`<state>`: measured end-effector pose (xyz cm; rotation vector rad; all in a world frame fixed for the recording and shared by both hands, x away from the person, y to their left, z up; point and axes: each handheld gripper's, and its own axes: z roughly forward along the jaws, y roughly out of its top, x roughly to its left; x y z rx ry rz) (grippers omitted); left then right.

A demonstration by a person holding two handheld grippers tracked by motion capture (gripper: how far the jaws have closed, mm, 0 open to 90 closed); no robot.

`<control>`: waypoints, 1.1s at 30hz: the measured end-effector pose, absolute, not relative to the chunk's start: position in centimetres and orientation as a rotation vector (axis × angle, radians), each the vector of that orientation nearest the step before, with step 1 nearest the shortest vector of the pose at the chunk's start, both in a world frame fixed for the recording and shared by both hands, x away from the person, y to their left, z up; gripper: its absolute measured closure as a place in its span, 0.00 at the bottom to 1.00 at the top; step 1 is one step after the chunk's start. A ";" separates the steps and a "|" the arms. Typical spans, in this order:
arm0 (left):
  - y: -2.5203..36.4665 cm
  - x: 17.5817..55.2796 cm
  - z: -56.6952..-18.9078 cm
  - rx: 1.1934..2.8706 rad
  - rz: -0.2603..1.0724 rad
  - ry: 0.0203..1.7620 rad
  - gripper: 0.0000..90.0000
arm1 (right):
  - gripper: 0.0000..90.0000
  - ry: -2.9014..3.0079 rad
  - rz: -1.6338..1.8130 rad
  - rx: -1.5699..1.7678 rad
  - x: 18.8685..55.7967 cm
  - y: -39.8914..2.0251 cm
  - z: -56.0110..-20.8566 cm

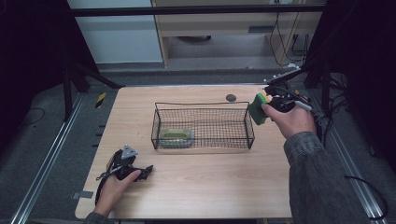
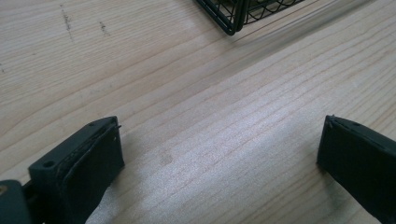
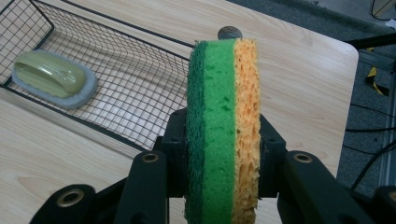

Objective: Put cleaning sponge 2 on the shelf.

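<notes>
Your left tongs are resting low on the surface at its near left, jaws standing wide apart with only bare wood between them. Ahead of them and to their right, the wire basket is sitting mid-surface; one of its corners is showing just beyond the jaws in the left gripper view. A brush is lying flat in the basket end nearer your left tongs. Your right tongs are hanging above the surface just outside the basket's other end, and they are clamping a sponge on edge, one pad pressing its green face and the other its yellow face, with the sponge sticking up past the jaws.
</notes>
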<state>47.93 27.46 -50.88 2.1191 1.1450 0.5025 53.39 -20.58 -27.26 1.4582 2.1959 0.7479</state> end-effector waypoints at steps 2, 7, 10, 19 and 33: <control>27.5 47.9 -50.9 2.118 0.503 1.146 0.00 | 0.72 2.200 0.750 1.454 53.4 -20.4 -27.3; 27.5 47.9 -50.9 2.119 0.502 1.146 0.00 | 0.72 2.207 0.750 1.441 53.5 -19.9 -27.3; 27.5 47.9 -50.9 2.119 0.502 1.145 0.00 | 0.72 2.191 0.768 1.455 53.9 -19.8 -27.2; 27.5 48.0 -50.9 2.120 0.500 1.142 0.00 | 0.72 2.179 0.773 1.475 55.4 -18.7 -28.0; 27.5 48.0 -50.9 2.120 0.501 1.142 0.00 | 0.72 2.193 0.735 1.504 56.7 -18.0 -30.9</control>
